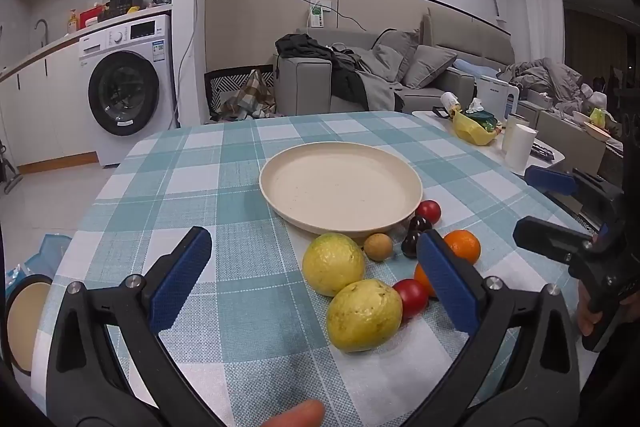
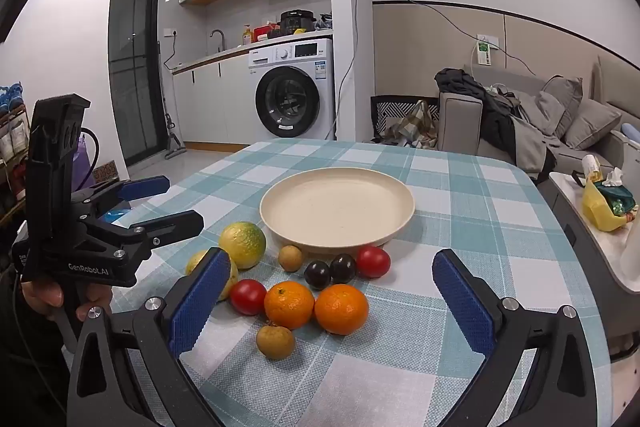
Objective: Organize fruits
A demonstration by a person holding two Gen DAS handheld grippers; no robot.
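Observation:
An empty cream plate [image 1: 340, 183] [image 2: 336, 207] sits mid-table on the checked cloth. In front of it lie two yellow-green guavas [image 1: 334, 263] [image 2: 242, 243], two oranges [image 2: 289, 304], two red tomatoes [image 2: 373, 261], two dark plums [image 2: 343, 267] and two small brown longans [image 2: 275, 341]. My left gripper [image 1: 313, 237] hovers open just short of the guavas, holding nothing. The right gripper [image 2: 331, 255] is open too, hanging before the oranges and plums. Each gripper shows in the other's view: the right gripper [image 1: 532, 205] and the left gripper [image 2: 182, 201].
A white side table [image 2: 592, 243] to the right carries a yellow bag [image 1: 474, 131] and paper rolls [image 1: 520, 147]. The table's rounded edge falls away on the left. A washing machine [image 2: 292, 95] and a sofa [image 1: 420, 75] stand beyond the table.

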